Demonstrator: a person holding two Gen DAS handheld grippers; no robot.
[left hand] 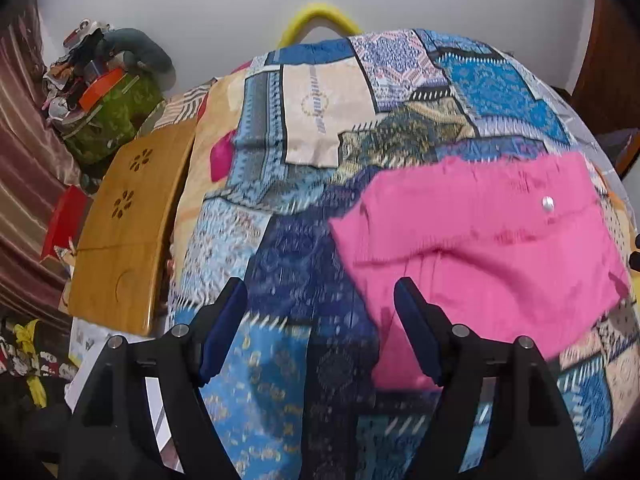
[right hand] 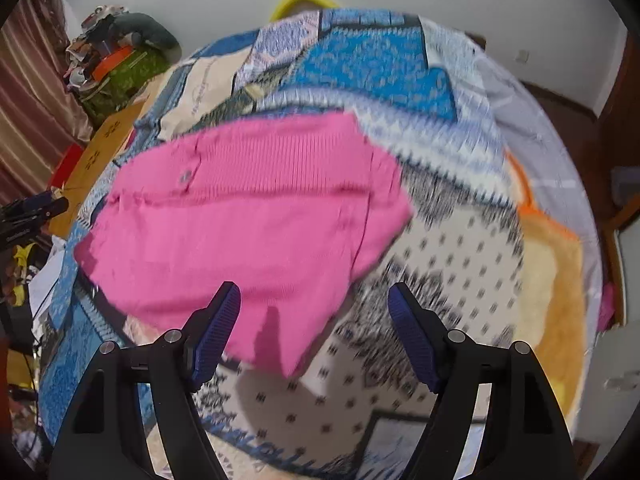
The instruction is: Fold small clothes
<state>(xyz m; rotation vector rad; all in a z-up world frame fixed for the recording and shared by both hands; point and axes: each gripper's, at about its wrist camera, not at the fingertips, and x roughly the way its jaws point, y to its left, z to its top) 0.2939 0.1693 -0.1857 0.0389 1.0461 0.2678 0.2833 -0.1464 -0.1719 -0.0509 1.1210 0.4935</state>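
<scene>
Your left gripper (left hand: 320, 304) & right gripper (right hand: 314, 308) both hang w/ blue ribbed pads spread wide, nothing between them. The pink knit garment (right hand: 256, 216), ribbed, roughly rectangular w/ one small pale button (left hand: 548, 203), lies flat on the patchwork-print bedsheet (left hand: 304, 240), just ahead of both. Smooth wooden lap table (left hand: 128, 232) sits at the sheet's left.

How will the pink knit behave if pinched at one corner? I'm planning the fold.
Probably floppy: the pink knit already lies rumpled on the bedspread. Its ribbed weave likely stretches and drags rather than slides. It looks light.
</scene>
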